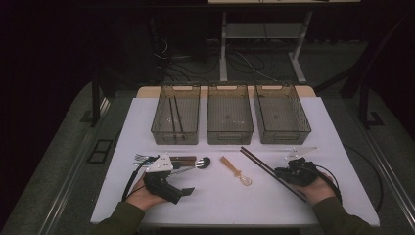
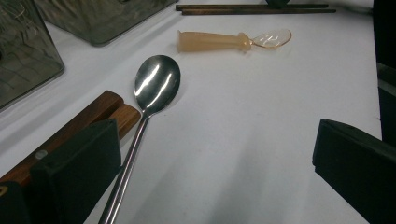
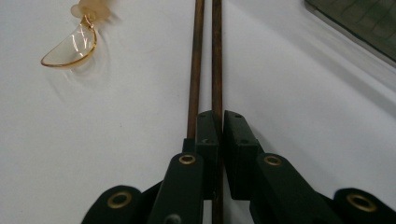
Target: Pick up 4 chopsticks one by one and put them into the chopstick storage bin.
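My right gripper (image 3: pixel 215 122) pinches 1 of the 2 chopsticks (image 3: pixel 216 56) lying on the table (image 1: pixel 215 196), ready to lift toward the bins (image 1: pixel 230 115), while my left gripper (image 1: pixel 182 192) rests spread beside the spoon (image 2: pixel 156 84).

The left gripper (image 1: pixel 187 191), black with a grey three-cornered plate, rests low on the table in the person's left hand (image 1: pixel 142 196), its jaws standing wide apart. The black right gripper (image 1: pixel 281 172) lies in the right hand (image 1: pixel 318 188), jaws drawn together, pointing left across the table.
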